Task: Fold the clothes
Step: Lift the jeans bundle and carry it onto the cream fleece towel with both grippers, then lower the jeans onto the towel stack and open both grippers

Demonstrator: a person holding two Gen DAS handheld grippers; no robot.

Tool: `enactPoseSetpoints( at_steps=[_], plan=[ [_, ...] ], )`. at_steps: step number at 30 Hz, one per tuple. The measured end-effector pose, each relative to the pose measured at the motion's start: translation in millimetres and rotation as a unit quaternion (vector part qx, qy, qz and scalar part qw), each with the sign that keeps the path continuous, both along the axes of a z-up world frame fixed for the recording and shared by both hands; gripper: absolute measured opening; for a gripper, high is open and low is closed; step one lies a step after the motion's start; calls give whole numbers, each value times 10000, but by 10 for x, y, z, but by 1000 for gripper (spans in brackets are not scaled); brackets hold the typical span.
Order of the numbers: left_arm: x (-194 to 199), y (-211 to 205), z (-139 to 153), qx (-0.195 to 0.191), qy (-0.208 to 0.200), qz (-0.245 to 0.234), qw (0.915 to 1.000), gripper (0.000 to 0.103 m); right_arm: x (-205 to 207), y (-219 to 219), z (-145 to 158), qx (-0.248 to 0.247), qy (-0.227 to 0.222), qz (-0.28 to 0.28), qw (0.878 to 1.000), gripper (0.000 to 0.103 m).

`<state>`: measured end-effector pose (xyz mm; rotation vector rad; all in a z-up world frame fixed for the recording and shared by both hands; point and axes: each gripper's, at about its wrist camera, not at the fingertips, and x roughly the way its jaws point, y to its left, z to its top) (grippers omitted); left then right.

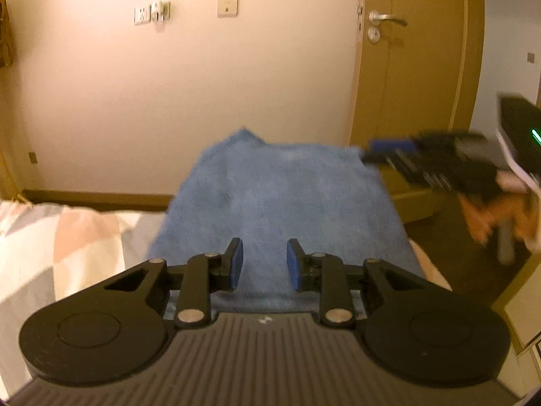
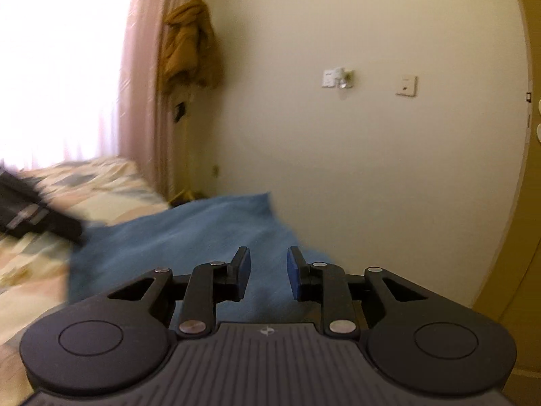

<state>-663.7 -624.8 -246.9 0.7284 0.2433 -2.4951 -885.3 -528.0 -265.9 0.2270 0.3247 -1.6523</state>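
Two grippers, fingers apart, gripping nothing: left gripper (image 1: 264, 263) and right gripper (image 2: 268, 277) sit low centre of frame over a blue towel (image 1: 280, 196) lying on the patterned bed (image 1: 67, 237).

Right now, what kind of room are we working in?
Most likely a bedroom: a bed with a patterned bedspread, the blue towel lying on it, a curtained window and a wooden door.
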Motion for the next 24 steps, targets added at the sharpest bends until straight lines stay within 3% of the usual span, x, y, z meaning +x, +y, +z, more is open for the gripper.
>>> enactPoseSetpoints(
  at_steps=[6,12,17,19,21,24],
  plan=[
    [-90,22,-230,-14,112,116,9999,26,-289,-385,-486,571,-99,41,9983,27],
    [-164,55,-214,-187,63,271,9994,26,-546,-387,-640,479,-1178,-357,9912,32],
    [-43,171,-70,-348,34,475,9983,25,-372,-151,-249,176,-919,-244,9953,33],
    [51,164,-5,-340,165,650,9972,25,-236,55,-117,8,-881,-36,9961,42],
    [110,130,17,-291,208,834,9959,25,-62,270,-53,-21,-837,241,9962,44],
    [52,89,-131,-201,-134,968,9950,25,176,442,-129,240,-639,661,9955,45]
  ],
)
